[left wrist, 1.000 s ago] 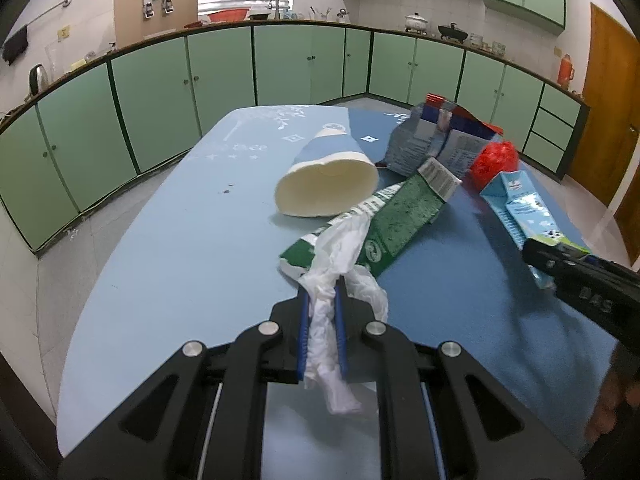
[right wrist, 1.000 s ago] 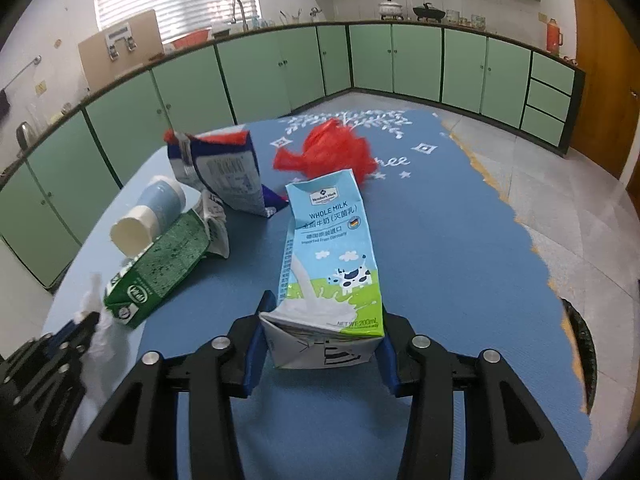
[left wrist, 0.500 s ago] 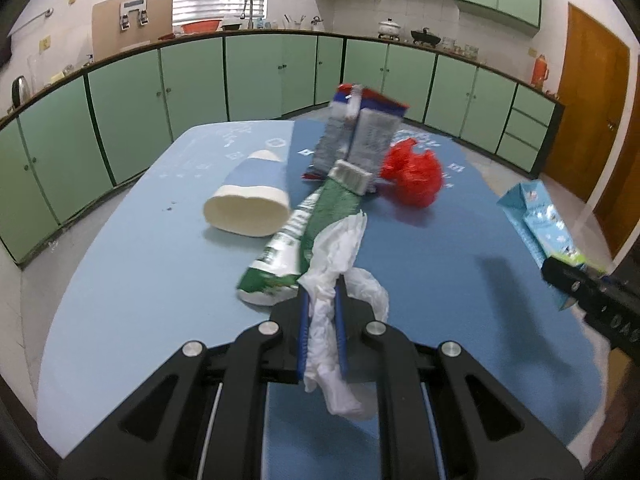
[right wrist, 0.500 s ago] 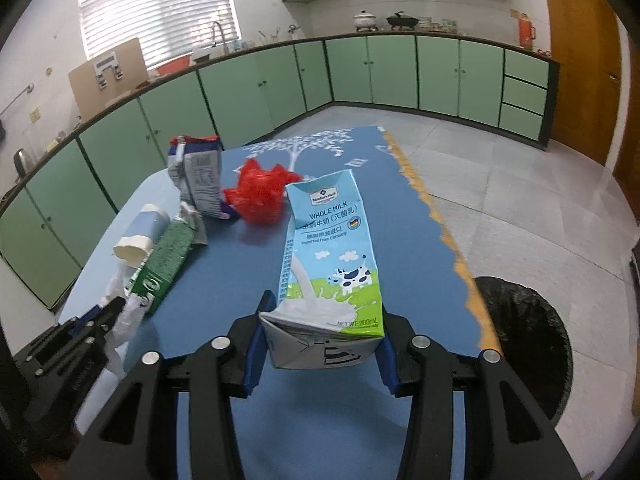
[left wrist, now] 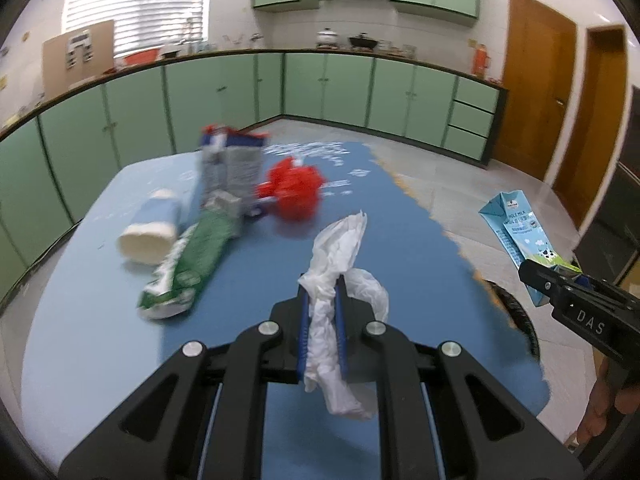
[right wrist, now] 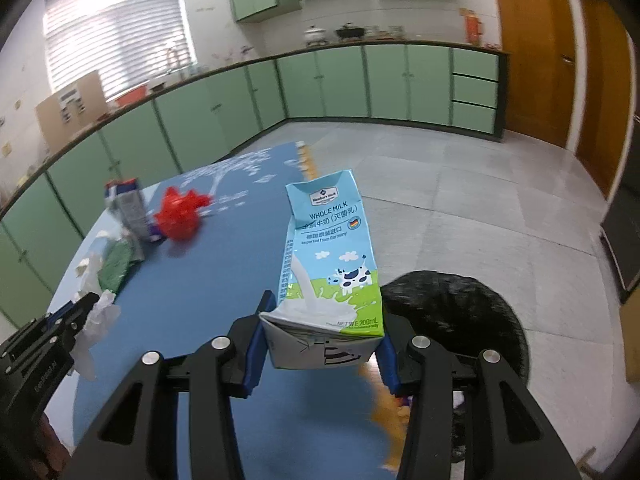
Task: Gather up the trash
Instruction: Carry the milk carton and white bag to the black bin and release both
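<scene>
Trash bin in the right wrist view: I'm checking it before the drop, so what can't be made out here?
- Trash bin: its near rim and inside are hidden behind the right gripper and milk carton; the rest is too dark.
- Grey carton, left wrist view: print is motion-blurred.
- White plastic bag: the part clamped between the left gripper's fingers is covered.

The black bin point(right wrist: 460, 312) is partly hidden behind the milk carton point(right wrist: 332, 264).

The milk carton point(right wrist: 330, 264) is smooth printed cardboard. The white tissue point(left wrist: 336, 276) looks thin, crumpled. The bench point(left wrist: 100, 320) cover is matt blue.
</scene>
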The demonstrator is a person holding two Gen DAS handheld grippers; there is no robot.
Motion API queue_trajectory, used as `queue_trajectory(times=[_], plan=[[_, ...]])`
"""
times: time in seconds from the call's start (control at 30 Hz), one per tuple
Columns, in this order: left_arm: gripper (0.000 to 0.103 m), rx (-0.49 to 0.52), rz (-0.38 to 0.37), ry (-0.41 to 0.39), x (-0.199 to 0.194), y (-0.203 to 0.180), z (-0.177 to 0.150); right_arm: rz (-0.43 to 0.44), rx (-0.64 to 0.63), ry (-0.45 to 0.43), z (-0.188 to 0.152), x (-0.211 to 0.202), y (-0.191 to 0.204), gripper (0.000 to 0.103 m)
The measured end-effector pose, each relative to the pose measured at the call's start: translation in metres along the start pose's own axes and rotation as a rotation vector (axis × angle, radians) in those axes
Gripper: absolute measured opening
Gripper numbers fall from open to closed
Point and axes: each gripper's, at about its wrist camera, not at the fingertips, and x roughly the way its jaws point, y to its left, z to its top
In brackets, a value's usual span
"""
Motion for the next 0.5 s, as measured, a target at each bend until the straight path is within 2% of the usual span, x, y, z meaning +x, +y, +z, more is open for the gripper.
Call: queue_trajectory(times=[0.5], plan=[[0.011, 0.156, -0.219, 0.010, 0.057, -0.144, 0.022, -0.212, 0.138, -0.012, -0.005, -0.012, -0.121, 0.046]])
